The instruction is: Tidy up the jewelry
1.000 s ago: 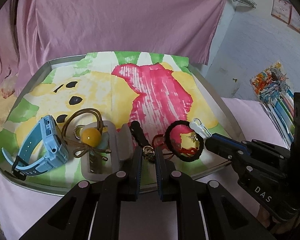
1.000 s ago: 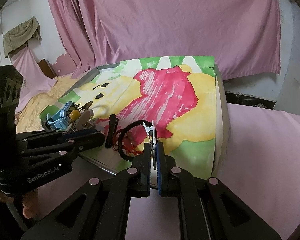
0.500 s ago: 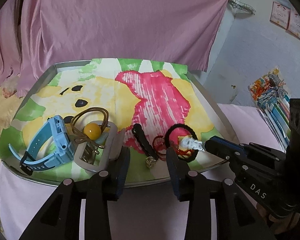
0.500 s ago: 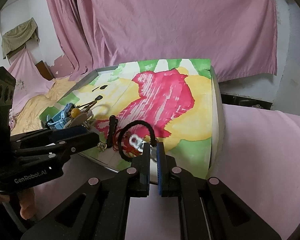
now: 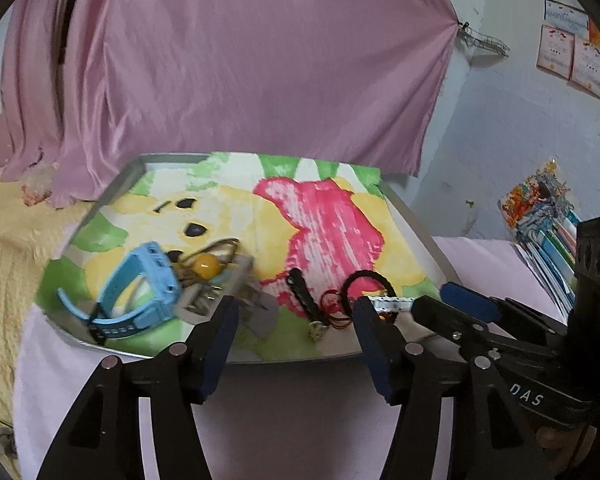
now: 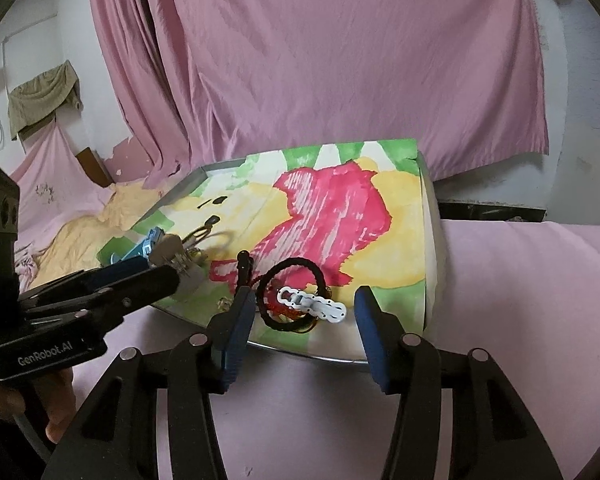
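Backdrop: pink curtain hangs behind a metal tray lined with a cartoon-print mat; all places below are given relative to the tray.

Left wrist view:
- left gripper: jaws wide apart, empty, at the tray's near rim.
- blue watch: near-left corner, strap looped upright.
- grey case: just beside the watch, blurred; a yellow bead with brown cord sits on it.
- black clip: near the middle of the near edge.
- black hair tie: near-right part, on red thread.
- white clip: lies flat at the hair tie's near edge.
- right gripper: enters from the right, tips at the white clip.

Right wrist view:
- right gripper: jaws spread, holding nothing, at the near rim.
- white clip: flat on the mat between the fingers, overlapping the black hair tie.
- left gripper: comes in from the left, over the near-left part.
- hand: partly seen under that tool.
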`<state>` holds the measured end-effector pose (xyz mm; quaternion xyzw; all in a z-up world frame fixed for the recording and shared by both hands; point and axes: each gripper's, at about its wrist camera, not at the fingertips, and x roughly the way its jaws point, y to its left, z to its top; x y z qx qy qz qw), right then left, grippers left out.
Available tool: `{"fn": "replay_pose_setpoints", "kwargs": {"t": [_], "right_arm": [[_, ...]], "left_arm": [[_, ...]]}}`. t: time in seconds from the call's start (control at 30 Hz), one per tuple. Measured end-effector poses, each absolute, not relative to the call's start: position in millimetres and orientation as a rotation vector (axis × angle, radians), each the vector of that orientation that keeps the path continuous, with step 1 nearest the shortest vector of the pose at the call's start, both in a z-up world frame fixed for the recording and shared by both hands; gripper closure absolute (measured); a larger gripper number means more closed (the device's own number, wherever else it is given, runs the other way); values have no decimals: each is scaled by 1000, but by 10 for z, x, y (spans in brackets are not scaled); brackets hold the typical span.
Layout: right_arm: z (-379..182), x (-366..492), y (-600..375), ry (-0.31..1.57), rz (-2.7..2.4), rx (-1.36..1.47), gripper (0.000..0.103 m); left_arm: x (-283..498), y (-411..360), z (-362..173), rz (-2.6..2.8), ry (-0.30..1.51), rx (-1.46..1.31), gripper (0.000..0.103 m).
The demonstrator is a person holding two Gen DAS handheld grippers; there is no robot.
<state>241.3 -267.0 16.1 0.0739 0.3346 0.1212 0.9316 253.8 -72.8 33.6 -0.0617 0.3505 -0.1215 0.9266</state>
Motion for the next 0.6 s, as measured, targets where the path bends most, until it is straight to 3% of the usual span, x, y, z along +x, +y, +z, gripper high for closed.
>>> {"fn": "replay_pose_setpoints", "kwargs": {"t": [0.23,0.43,0.5,0.6], "right_arm": [[219,2280,-2644,642,229,145,55],[321,2097,-2589,588,220,121,43],[354,2019,-2574,569,219,118,32],[396,1901,-2555,538,210,116,28]], "left_arm": [[2384,-559,393,-206,668,-146,31],[2208,-421,437,-163,624,-155,20],[2132,-377,449,-146,602,-158,12],[2010,-319,466,-127,572,-158,7]]}}
